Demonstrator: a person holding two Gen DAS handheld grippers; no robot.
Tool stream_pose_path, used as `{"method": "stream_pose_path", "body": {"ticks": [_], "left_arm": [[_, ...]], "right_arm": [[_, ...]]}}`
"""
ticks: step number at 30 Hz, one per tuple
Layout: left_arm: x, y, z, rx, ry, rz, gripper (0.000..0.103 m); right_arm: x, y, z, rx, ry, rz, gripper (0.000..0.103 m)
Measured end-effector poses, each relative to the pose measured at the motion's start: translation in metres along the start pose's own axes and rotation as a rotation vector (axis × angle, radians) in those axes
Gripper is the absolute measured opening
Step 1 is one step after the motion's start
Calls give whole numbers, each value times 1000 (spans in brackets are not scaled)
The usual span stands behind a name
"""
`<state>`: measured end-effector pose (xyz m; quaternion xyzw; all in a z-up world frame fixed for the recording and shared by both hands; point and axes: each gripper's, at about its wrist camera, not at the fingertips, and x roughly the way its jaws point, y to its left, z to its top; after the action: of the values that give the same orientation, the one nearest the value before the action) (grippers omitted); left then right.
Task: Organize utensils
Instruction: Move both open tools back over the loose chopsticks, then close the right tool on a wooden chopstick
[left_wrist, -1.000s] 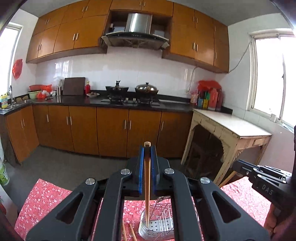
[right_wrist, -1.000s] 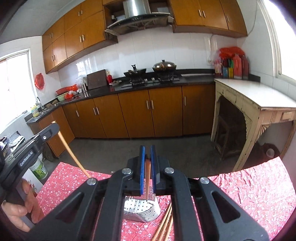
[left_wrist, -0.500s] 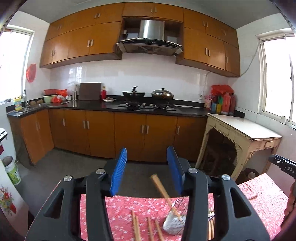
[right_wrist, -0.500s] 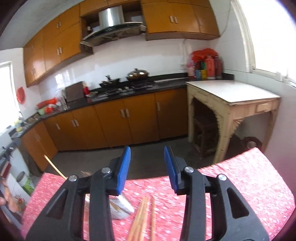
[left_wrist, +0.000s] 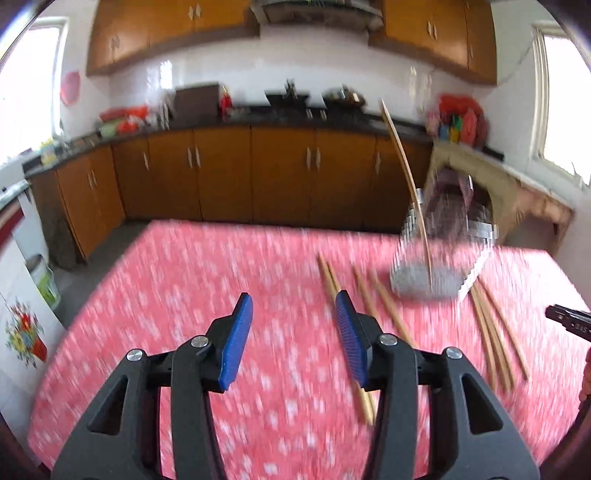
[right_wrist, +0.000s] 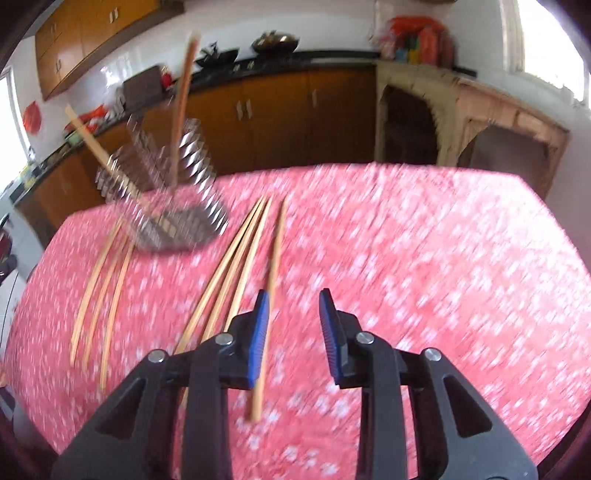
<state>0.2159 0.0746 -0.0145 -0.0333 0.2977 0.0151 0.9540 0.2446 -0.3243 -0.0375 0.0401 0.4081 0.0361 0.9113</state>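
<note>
The left gripper (left_wrist: 293, 334), jaws parted and empty, hovers with wooden chopsticks (left_wrist: 364, 295) just to its right, lengthwise toward the wire metal utensil holder (left_wrist: 439, 240). The right gripper (right_wrist: 291, 328), closing on nothing, has a single wooden chopstick (right_wrist: 273, 266) beside its left pad, nearest.

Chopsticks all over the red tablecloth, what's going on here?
A person is sorting chopsticks into the wire metal holder, one hand-held gripper in each hand. Two chopsticks already stand in it. Several more loose chopsticks lie on the tablecloth. The left hand-held gripper is open and empty. The right hand-held gripper is closing, empty, beside one chopstick.
</note>
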Motion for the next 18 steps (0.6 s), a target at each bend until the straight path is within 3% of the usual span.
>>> {"method": "stream_pose_path", "body": {"ticks": [4, 12, 15, 18], "left_arm": [[9, -12, -31, 46, 71, -51, 47], [19, -35, -60, 86, 147, -99, 47], [28, -42, -64, 100, 175, -85, 47], [36, -45, -67, 110, 206, -78, 47]], "right_arm": [[18, 19, -32, -46, 57, 18, 28], [34, 30, -49, -76, 85, -20, 28], [35, 30, -47, -99, 76, -58, 9], [35, 19, -43, -52, 84, -62, 8]]}}
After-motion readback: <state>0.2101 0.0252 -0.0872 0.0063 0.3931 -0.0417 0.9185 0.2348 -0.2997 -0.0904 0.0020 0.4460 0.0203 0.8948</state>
